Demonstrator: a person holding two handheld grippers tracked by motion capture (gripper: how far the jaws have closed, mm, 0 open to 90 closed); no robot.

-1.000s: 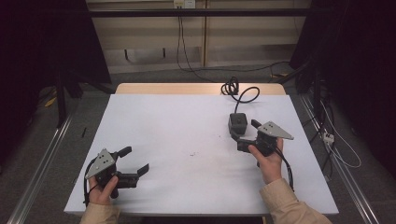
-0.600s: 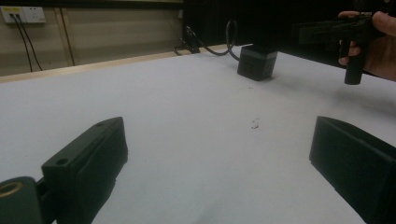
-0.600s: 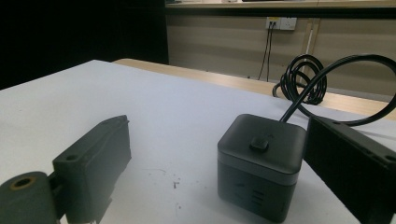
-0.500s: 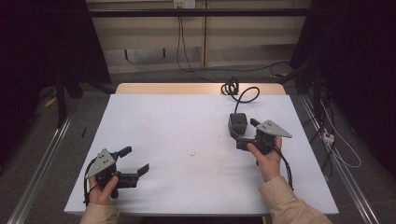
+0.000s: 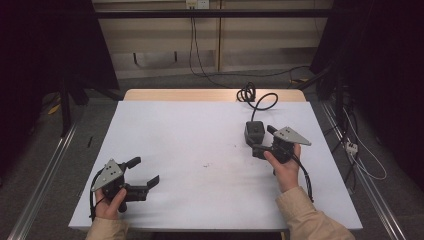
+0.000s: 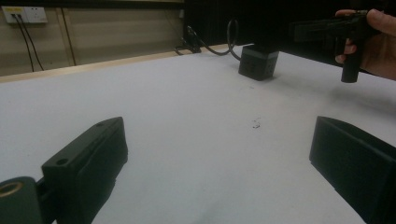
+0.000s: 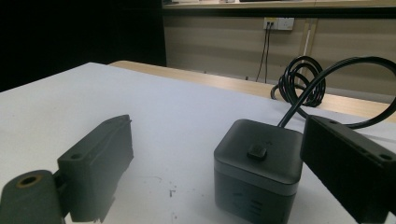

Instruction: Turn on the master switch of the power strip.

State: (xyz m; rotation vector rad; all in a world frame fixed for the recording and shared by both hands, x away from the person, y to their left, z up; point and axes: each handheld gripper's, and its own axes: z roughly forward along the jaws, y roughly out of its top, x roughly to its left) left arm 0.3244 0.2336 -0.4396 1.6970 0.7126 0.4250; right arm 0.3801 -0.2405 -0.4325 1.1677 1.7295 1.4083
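While the right gripper [image 5: 261, 141] stands open around the cube [image 5: 254, 132], nothing is grasped yet. The left gripper [image 5: 145, 172] rests open, well apart; closing and lifting seem left.

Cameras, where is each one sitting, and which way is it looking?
High view: above the near table edge, looking forward and down; both hands, left gripper, right gripper.
Left gripper view: rides that gripper, looking across the white table; its two jaws wide apart.
Right gripper view: looks along its open jaws at the black cube.
All three share the cube and its cable.
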